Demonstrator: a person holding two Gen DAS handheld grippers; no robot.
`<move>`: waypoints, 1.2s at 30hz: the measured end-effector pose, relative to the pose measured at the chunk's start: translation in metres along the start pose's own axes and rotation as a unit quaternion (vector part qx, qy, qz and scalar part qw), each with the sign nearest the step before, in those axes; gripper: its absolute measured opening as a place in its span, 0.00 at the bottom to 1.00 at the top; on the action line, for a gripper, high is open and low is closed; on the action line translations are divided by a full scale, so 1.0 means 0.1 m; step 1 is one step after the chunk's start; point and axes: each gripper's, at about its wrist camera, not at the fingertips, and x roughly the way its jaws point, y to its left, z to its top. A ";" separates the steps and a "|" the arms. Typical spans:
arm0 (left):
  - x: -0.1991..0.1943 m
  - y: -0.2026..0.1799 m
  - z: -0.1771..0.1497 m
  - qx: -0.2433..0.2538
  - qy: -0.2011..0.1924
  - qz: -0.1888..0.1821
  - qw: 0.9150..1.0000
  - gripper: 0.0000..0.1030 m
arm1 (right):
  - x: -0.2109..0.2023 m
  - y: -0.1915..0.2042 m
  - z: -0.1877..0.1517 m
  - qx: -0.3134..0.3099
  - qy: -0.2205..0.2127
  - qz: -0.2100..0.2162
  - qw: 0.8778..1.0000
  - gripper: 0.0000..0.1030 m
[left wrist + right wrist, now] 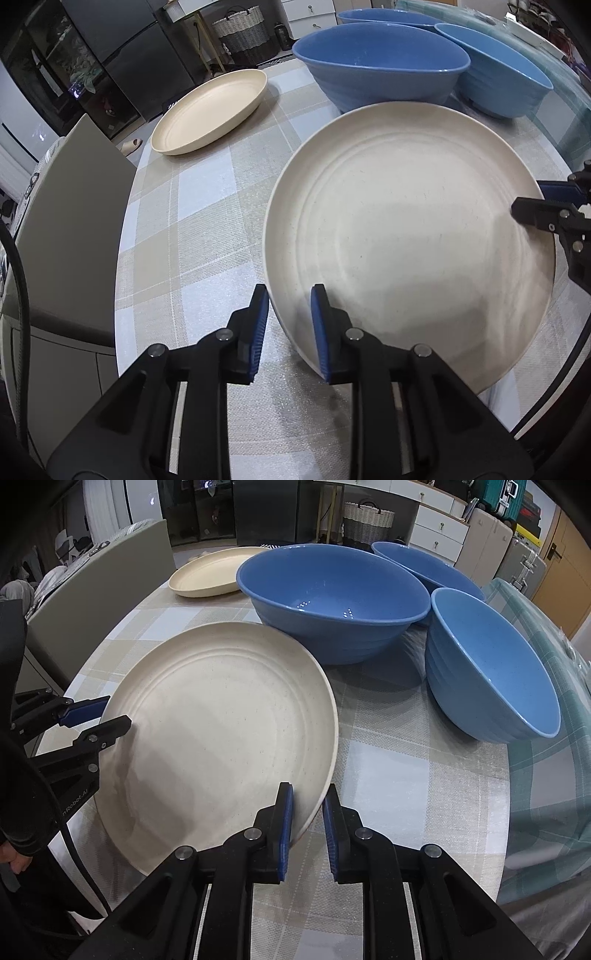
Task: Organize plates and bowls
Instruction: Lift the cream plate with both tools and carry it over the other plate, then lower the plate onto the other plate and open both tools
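Note:
A large cream plate [406, 240] [221, 720] lies low over the checked tablecloth. My left gripper [290, 291] [118, 710] straddles its left rim, one pad outside and one over the inside, with slack showing beside the thin rim. On the opposite rim my right gripper [308, 788] [528, 199] is shut, its pads close against the edge. A second cream plate [210, 110] [207, 576] sits at the table's far left. Three blue bowls stand behind: a big one [376, 55] [325, 587], a lighter one [498, 62] [498, 672] and a third [384, 16] [417, 561] at the back.
The round table [203, 240] [406, 775] drops off at its left edge, where a grey chair back [74, 221] [103, 590] stands close. A teal checked cloth [546, 757] covers the right side. A dark sleeve [33, 794] is at the left. Cabinets and a basket lie beyond.

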 end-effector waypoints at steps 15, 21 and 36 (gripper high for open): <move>0.03 -0.03 -0.01 0.005 0.001 -0.004 1.000 0.24 | 0.06 0.05 0.00 0.001 0.008 -0.004 1.000 0.17; 0.03 0.05 0.00 -0.020 0.007 -0.035 0.999 0.29 | 0.08 0.01 0.02 0.007 0.012 0.003 1.000 0.20; -0.48 0.54 0.03 -0.119 -0.043 -0.073 0.989 0.78 | -0.51 0.00 0.21 0.018 -0.084 0.043 0.995 0.88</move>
